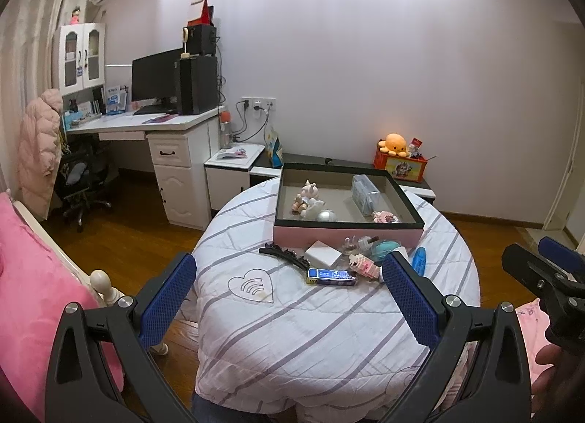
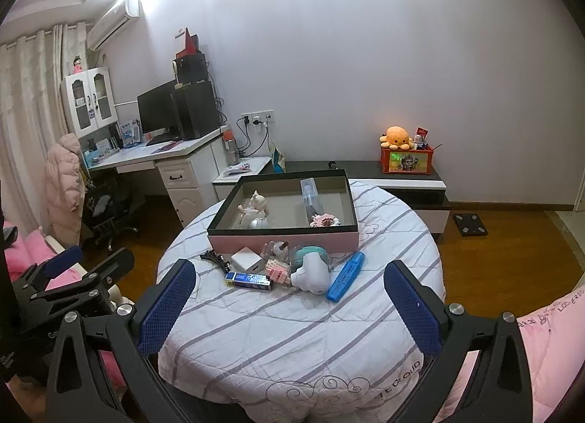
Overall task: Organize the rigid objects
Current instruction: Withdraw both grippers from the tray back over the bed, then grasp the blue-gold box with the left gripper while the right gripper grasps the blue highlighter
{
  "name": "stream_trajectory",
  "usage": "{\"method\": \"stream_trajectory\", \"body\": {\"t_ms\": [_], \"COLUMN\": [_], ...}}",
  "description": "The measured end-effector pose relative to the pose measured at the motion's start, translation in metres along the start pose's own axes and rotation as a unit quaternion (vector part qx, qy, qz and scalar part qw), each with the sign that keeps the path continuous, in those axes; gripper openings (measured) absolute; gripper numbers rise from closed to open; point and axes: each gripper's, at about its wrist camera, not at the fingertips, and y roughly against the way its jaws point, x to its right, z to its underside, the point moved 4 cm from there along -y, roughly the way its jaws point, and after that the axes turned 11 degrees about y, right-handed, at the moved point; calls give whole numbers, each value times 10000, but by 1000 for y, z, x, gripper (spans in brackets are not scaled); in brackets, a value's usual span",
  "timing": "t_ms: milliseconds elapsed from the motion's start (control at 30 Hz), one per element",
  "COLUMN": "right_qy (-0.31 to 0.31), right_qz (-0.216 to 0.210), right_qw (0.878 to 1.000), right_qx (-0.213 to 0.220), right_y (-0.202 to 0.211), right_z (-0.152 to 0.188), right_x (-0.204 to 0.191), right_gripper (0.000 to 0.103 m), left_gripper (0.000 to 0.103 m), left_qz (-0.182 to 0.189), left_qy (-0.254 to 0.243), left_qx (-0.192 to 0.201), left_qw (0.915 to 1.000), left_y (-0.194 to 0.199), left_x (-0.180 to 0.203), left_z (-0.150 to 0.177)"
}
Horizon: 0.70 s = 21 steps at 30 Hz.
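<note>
Bedroom counter (image 2: 292, 331), striped cloth, scattered trinkets
Left gripper (image 1: 289, 298) wide, empty; right gripper (image 2: 290, 304) wide, empty; box (image 2: 285, 240) behind

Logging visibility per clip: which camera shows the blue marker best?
The right wrist view. There the blue marker lies in full view on the striped quilt, beside a white device. In the left wrist view only part of it shows, with the left gripper's finger hiding its near end.
</note>
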Motion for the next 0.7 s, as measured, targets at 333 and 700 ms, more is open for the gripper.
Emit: {"method": "stream_trajectory", "body": {"t_ms": [333,700], "right_qy": [100,-189], "right_qz": [74,296], "right_qw": [9994,9915], "right_qx": [-322,-1251], "right_y": [-23,-95], "right_z": [9,53], "right_x": [6,42], "right_gripper": [103,103], "left_gripper": [103,103], "left_qz": [24,-100], "left_qy": [-22,-170], "left_qx": [-322,-1159], "left_qw": [9995,9931], "left_y": [-29,-115], "left_x": [0,14], "left_z": [12,51]}}
